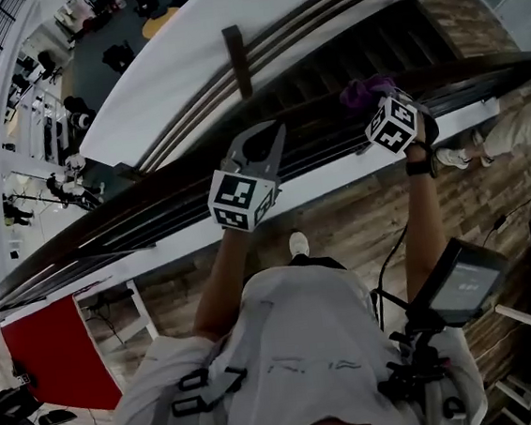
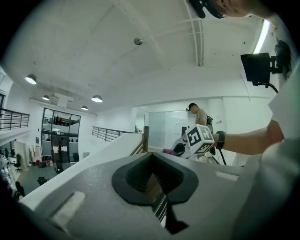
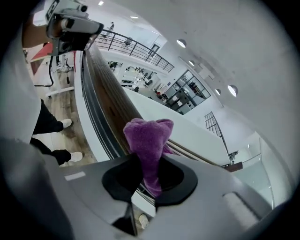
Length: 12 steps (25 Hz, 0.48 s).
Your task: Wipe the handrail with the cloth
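Note:
A dark wooden handrail (image 1: 151, 198) runs diagonally across the head view. At its right end, my right gripper (image 1: 379, 108) is shut on a purple cloth (image 1: 364, 93), with the cloth bunched at the rail. In the right gripper view the cloth (image 3: 147, 140) sticks up out of the closed jaws of the right gripper (image 3: 150, 165), and the handrail (image 3: 107, 91) stretches away behind it. My left gripper (image 1: 264, 148) hovers over the middle of the rail, shut and holding nothing. The left gripper view looks along the left gripper (image 2: 154, 165) towards the cloth (image 2: 169, 152).
Past the rail lie a white ledge (image 1: 184, 64), a second dark rail with a post (image 1: 236, 61) and a stairwell dropping to a lower floor. I stand on a wood plank floor (image 1: 352, 231). A red panel (image 1: 59, 356) is at lower left. Another person's feet (image 1: 453, 157) are at right.

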### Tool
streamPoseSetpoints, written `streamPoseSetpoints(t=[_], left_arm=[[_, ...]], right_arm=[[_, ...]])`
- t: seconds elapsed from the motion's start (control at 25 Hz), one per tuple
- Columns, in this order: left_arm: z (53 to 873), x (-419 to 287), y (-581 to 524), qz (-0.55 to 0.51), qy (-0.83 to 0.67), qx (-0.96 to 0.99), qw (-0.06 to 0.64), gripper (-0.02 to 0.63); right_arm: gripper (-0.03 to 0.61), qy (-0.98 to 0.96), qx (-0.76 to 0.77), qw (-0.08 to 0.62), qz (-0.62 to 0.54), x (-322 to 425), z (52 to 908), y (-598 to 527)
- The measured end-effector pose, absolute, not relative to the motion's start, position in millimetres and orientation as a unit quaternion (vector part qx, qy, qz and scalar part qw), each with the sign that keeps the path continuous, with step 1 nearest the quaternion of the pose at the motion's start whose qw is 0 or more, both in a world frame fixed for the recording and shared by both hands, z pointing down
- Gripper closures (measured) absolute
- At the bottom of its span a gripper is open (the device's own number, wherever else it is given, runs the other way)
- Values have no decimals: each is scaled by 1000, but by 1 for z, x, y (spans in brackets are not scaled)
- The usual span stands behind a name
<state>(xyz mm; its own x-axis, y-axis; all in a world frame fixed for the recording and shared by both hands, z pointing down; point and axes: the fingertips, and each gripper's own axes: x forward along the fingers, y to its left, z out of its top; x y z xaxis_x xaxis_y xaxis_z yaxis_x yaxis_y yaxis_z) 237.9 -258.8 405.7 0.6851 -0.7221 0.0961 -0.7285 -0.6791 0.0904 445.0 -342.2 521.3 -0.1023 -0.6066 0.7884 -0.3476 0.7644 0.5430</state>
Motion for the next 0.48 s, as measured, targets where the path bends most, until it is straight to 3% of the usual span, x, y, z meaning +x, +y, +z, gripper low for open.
streamPoseSetpoints(t=[0.48], left_arm=[[407, 259, -258, 37, -397, 915, 60, 615]], right_arm=[[514, -740, 482, 468, -19, 562, 501, -406]])
